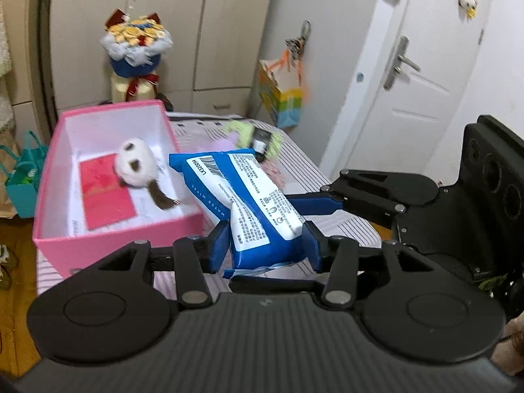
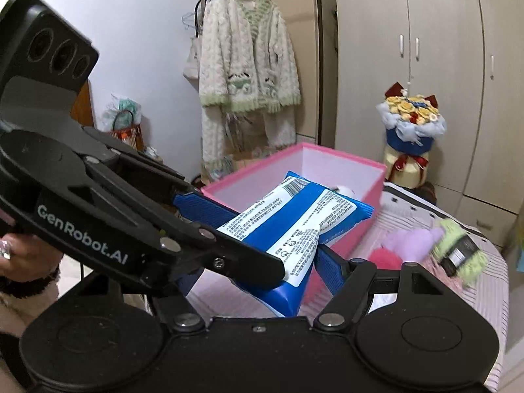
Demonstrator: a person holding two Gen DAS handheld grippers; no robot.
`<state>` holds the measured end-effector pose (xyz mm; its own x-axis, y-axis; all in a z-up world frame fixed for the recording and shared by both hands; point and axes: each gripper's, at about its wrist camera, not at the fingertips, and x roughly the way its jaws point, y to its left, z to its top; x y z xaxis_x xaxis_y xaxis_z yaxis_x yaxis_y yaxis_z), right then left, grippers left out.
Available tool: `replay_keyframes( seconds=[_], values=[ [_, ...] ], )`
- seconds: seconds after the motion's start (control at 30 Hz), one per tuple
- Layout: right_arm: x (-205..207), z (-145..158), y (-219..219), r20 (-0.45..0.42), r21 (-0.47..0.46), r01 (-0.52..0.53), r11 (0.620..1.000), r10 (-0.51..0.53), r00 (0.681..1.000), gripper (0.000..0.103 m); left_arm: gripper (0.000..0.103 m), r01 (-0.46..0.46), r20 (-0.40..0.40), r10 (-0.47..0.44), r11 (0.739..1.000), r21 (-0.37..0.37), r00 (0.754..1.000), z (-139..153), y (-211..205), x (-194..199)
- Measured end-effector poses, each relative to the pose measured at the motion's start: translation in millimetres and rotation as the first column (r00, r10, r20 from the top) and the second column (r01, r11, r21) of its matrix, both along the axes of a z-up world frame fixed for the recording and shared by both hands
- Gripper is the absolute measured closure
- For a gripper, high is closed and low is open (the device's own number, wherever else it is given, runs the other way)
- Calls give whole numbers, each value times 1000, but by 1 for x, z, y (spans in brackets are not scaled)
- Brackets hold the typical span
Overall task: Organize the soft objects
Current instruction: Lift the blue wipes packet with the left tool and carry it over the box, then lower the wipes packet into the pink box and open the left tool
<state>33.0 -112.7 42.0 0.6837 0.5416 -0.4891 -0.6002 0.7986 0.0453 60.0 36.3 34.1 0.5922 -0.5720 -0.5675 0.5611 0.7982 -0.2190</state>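
Gripping the blue wipes pack (image 1: 249,203) from both sides, the left gripper (image 1: 265,245) and right gripper (image 2: 262,245) hold it above the striped table (image 1: 327,170). It hangs just beside the pink box (image 1: 108,239), where a panda plush (image 1: 137,163) lies.

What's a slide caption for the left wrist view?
Left gripper holds a blue wet-wipes pack beside the pink box, which already contains a panda plush.

Your glossy blue-and-white plastic wipes pack (image 1: 249,203) crinkles, its film shiny. The pink cardboard box (image 1: 118,235) looks matt, smooth. Inside it, a fuzzy white-and-brown plush toy (image 1: 137,167). Striped pink cloth bedsheet (image 2: 458,294) beneath. Your left gripper (image 1: 265,245): matt black plastic, ribbed blue pads, dull metal rivets.
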Motion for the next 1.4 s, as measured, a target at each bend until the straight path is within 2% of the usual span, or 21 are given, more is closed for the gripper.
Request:
replay_keyframes(
  seconds=[0.13, 0.27, 0.47, 0.73, 0.9, 1.17, 1.23, 1.3, 1.4],
  values=[
    [30, 1, 16, 9, 13, -22, 1000, 21, 1000, 25, 57, -48, 9, 48, 998, -30, 999, -2, 18, 23],
    [72, -4, 24, -48, 58, -48, 997, 51, 998, 25, 57, -108, -28, 107, 992, -58, 994, -8, 33, 55],
    [127, -20, 35, -159, 95, -49, 994, 64, 985, 25, 57, -166, -129, 156, 984, -71, 979, -25, 46, 109],
    [178, -40, 50, -317, 54, -26, 998, 42, 948, 25, 57, -199, -272, 163, 974, -111, 948, -56, 61, 161],
    [194, -50, 57, -370, 20, -10, 1000, 17, 929, 25, 56, -215, -343, 157, 966, -140, 926, -72, 68, 181],
    [197, -52, 68, -296, -86, 10, 996, -35, 954, 25, 56, -225, -356, 153, 960, -169, 922, -84, 70, 198],
    [194, -54, 71, -264, -133, 8, 991, -44, 963, 26, 46, -220, -346, 153, 962, -163, 926, -86, 67, 198],
    [189, -54, 75, -223, -179, 11, 984, -51, 973, 25, 45, -211, -318, 156, 967, -144, 935, -87, 63, 195],
    [182, -49, 76, -174, -224, 29, 974, -69, 982, 21, 35, -213, -245, 181, 970, -115, 953, -80, 59, 181]
  ],
)
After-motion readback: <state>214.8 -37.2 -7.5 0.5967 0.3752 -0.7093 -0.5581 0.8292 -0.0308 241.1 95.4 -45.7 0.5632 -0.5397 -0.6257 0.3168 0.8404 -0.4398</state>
